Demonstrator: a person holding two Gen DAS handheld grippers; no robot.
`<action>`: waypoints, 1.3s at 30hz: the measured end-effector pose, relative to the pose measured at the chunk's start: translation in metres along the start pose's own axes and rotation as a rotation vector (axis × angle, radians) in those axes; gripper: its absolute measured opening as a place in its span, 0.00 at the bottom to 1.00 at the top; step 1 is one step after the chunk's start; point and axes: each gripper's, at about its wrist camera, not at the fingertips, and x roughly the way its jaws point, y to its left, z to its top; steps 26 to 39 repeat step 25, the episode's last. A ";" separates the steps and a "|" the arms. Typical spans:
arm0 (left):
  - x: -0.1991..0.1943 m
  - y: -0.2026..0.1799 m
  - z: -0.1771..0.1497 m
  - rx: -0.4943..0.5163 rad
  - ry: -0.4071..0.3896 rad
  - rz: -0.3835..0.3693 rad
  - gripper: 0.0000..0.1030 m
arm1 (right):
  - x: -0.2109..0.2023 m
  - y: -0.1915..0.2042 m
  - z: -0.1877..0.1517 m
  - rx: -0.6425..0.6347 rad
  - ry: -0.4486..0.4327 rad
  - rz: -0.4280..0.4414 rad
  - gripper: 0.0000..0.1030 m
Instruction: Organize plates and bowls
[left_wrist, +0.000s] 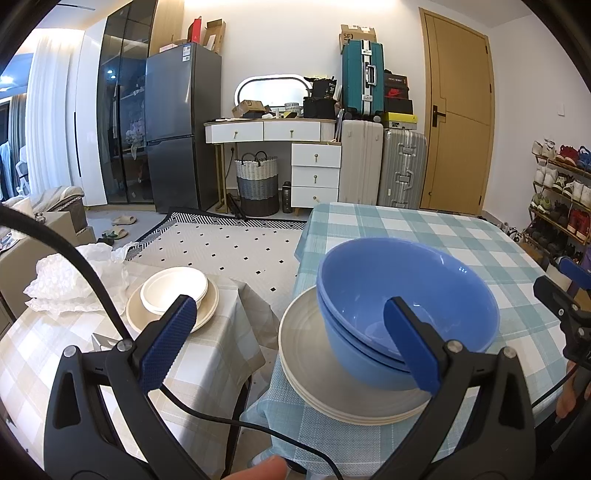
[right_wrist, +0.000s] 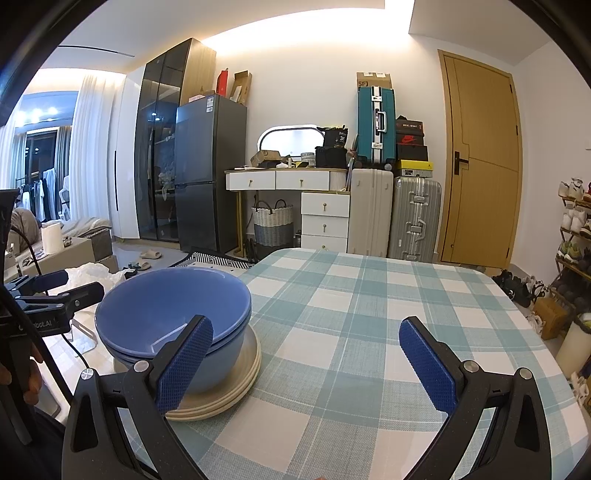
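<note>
Blue bowls stacked on plates at the table corner, both grippers empty.

The two nested blue bowls (left_wrist: 402, 302) sit on a stack of beige plates (left_wrist: 314, 369) on the teal checked tablecloth (right_wrist: 369, 314). The left gripper (left_wrist: 288, 332) and right gripper (right_wrist: 304, 350) both stand wide open, holding nothing. White bowls (left_wrist: 173, 288) rest on a plate on the beige-clothed side table (left_wrist: 55, 362).

Blue-check table (right_wrist: 369, 332): broad bare cloth right of and behind stacked blue bowls (right_wrist: 177, 317) on beige plates (right_wrist: 236, 387) – free passage there. Stack sits at table's near-left corner, blocking it. Gap between tables narrow – cable (left_wrist: 221, 417) crosses it. Beige-check table (left_wrist: 207, 354): white bowls on plate (left_wrist: 173, 291), crumpled plastic (left_wrist: 66, 280) fill far end; near part bare.
</note>
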 end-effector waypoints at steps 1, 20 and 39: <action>0.000 0.000 0.000 0.000 0.001 -0.002 0.98 | -0.001 -0.001 0.000 -0.001 0.000 0.000 1.00; -0.004 0.001 0.001 0.003 -0.008 -0.007 0.98 | 0.000 -0.001 0.000 -0.010 0.000 -0.003 1.00; -0.007 -0.001 0.000 0.004 -0.014 -0.002 0.98 | 0.000 0.000 0.000 -0.007 0.002 -0.003 1.00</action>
